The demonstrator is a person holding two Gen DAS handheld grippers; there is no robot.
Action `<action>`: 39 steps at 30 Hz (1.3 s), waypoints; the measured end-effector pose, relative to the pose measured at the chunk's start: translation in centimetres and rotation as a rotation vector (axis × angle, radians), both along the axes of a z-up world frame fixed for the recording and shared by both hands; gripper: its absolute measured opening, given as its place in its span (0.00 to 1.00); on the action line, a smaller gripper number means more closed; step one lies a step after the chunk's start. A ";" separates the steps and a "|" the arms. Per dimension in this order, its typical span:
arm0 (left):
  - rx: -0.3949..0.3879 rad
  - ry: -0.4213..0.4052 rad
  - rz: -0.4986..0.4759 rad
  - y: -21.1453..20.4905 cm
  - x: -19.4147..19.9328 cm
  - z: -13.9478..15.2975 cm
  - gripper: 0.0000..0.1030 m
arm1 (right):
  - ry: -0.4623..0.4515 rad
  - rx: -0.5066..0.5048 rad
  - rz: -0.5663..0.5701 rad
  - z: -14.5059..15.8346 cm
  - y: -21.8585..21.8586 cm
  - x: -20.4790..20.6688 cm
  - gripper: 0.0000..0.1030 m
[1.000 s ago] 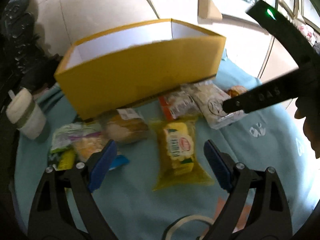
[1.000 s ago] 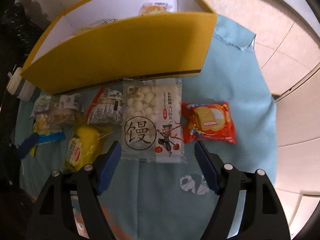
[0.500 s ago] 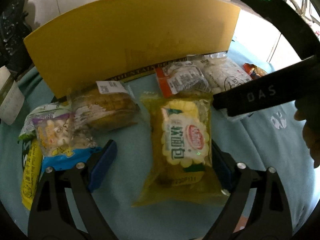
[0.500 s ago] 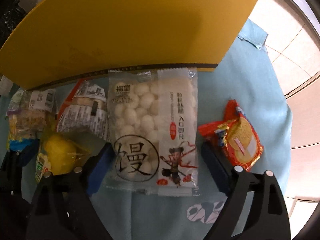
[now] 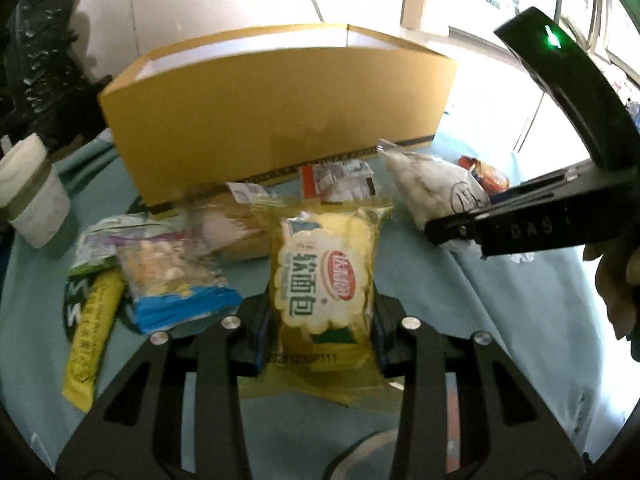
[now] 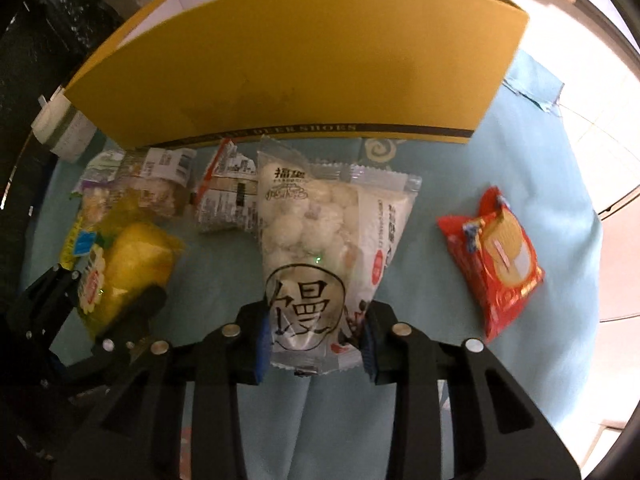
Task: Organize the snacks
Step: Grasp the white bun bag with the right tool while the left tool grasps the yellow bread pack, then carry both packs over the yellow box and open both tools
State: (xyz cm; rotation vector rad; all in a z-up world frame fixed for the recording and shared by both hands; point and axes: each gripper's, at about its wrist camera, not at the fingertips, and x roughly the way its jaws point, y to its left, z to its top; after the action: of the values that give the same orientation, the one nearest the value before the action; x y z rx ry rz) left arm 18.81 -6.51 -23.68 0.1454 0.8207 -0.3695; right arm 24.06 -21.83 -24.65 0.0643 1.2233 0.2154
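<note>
My left hand-held gripper (image 5: 320, 328) pinches the yellow bread packet (image 5: 324, 276); my right hand-held gripper (image 6: 314, 340) pinches the white bun-ball bag (image 6: 320, 248). Both sit over the teal table (image 6: 420, 360). Red biscuit pack (image 6: 496, 256) lies right; yellow box (image 6: 300, 68) behind.

The left tool (image 5: 320, 326) is matte black, built of flat, cut-out linkage arms joined by round silver screws, with blue pads (image 5: 262, 328) on the inner faces of its fingers. The right tool (image 6: 314, 336) has the same black arms, silver screws and blue pads (image 6: 262, 338). Seen from the left wrist, its black body carries pale "DAS" lettering and a curved black housing with a small green light. A bare hand (image 5: 618, 276) shows behind it.
</note>
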 end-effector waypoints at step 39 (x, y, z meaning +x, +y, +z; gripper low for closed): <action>-0.051 -0.256 0.179 0.9 4.7 23.0 0.38 | -0.428 0.098 0.021 26.4 -2.2 -1.3 0.35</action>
State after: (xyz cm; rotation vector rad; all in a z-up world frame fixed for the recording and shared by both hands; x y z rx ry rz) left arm 23.53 -5.66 -0.68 0.0691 0.5662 -0.1972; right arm 22.74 -24.03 1.77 0.0857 0.7873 0.2906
